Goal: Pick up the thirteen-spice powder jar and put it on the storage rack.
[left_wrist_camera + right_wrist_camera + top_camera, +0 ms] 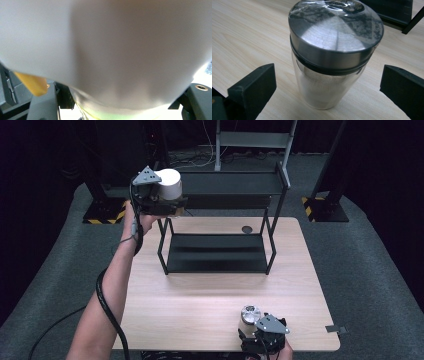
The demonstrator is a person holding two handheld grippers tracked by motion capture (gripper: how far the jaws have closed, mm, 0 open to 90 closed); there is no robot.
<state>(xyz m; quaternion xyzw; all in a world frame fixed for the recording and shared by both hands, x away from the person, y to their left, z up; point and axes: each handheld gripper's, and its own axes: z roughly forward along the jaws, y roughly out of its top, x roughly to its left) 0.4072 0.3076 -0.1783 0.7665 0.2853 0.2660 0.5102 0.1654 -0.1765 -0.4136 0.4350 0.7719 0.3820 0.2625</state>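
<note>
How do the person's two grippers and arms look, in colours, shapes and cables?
Both are black. The left gripper and the right gripper each carry a grey three-cornered plate on top. A thick black cable trails from the left one along the bare forearm; no sleeve shows. In the right gripper view, the jaws are blocky and matte black.

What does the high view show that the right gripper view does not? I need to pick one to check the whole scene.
High view alone: the left gripper raised beside the rack's top shelf, holding a white cup, plus the person's forearm.

Right gripper view alone: the jar's brushed metal lid and clear glass wall up close, standing between open jaws with gaps on both sides.

Both: the jar, the wooden table and the black rack.
</note>
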